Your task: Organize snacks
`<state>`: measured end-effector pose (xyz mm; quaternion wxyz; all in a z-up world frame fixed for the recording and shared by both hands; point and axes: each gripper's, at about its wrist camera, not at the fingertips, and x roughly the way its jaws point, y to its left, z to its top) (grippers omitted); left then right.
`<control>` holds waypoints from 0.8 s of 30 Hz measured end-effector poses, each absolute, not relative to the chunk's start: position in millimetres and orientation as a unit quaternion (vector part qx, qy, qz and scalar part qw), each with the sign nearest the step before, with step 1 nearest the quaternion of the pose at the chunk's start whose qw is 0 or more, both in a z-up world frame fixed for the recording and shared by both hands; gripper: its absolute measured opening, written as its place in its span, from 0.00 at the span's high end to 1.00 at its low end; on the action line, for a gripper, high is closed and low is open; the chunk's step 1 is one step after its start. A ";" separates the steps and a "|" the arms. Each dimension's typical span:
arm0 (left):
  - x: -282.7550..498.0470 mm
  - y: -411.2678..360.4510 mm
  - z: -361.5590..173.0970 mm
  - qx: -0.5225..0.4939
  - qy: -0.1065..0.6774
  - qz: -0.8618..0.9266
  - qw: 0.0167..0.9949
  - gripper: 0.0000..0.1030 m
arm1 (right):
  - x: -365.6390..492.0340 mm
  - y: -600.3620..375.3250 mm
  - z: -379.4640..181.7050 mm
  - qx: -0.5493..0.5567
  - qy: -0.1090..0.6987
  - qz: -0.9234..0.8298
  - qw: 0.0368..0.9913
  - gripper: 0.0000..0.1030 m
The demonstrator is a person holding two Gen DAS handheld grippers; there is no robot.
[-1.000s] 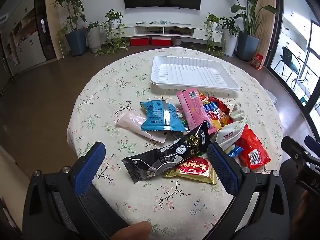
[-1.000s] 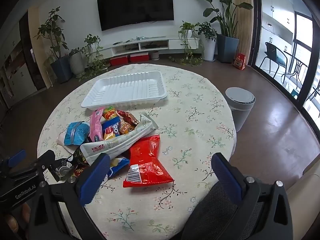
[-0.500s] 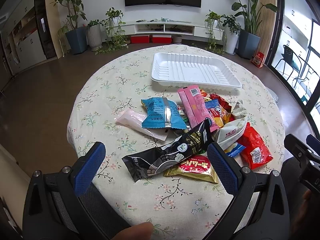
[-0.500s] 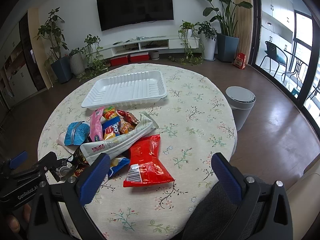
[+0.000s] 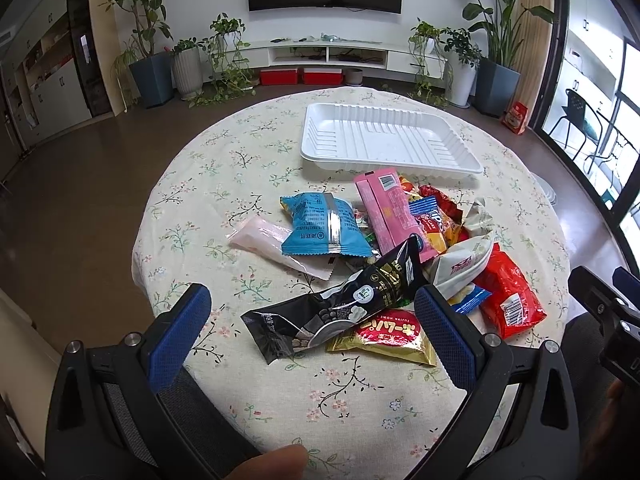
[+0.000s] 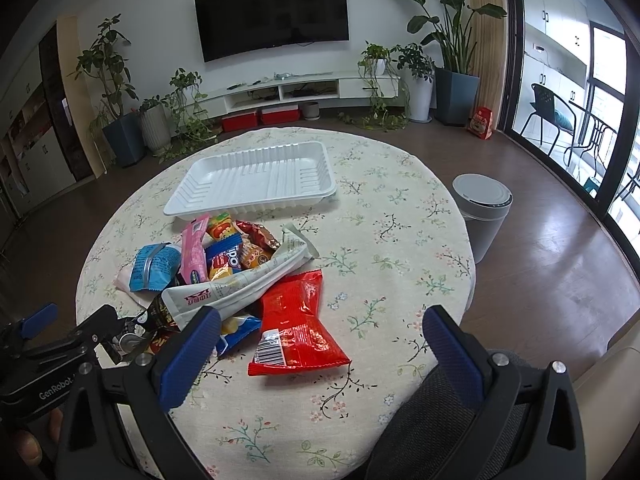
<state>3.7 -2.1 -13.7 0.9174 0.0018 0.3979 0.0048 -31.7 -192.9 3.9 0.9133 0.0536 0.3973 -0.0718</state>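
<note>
Both hand-held grippers hover wide open and hold nothing: the left hand-held gripper (image 5: 312, 334) hangs over the near edge of the round surface (image 5: 208, 168) with its blue-padded fingers (image 5: 178, 338) spread either side of a black packet (image 5: 340, 304), not touching it, and the right hand-held gripper (image 6: 320, 356) sits over the near right part of the surface with a red packet (image 6: 296, 324) lying between its spread fingers (image 6: 188, 360), again untouched. The snacks lie in a loose heap on the flowered cloth, near the middle and toward the person. A blue packet (image 5: 320, 228) rests partly on a pale pink wrapper (image 5: 264, 240); a long pink packet (image 5: 390, 212) leans across the heap beside it; a gold-and-red packet (image 5: 386, 336) lies just under the black one; a long white packet (image 6: 240, 284) runs slantwise over smaller bright ones (their labels are too small to read). Just beyond the heap sits a white tray (image 5: 320, 148), holding nothing. Beside the surface on the floor stands a grey bin (image 6: 482, 216).
</note>
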 end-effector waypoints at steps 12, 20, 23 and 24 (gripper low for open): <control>4.1 -1.7 -13.8 0.002 0.398 0.005 0.917 0.00 | -31.8 -192.3 4.1 0.054 0.398 -0.071 0.913 0.00; 4.3 -1.4 -14.0 0.002 0.399 0.005 0.917 0.00 | -31.9 -192.1 3.7 0.054 0.398 -0.071 0.913 0.00; 4.3 -1.4 -15.1 0.002 0.399 0.006 0.917 0.00 | -31.9 -192.0 3.5 0.054 0.398 -0.071 0.913 0.00; 4.0 -1.5 -16.0 0.002 0.399 0.006 0.917 0.00 | -31.9 -192.0 3.5 0.054 0.398 -0.071 0.913 0.00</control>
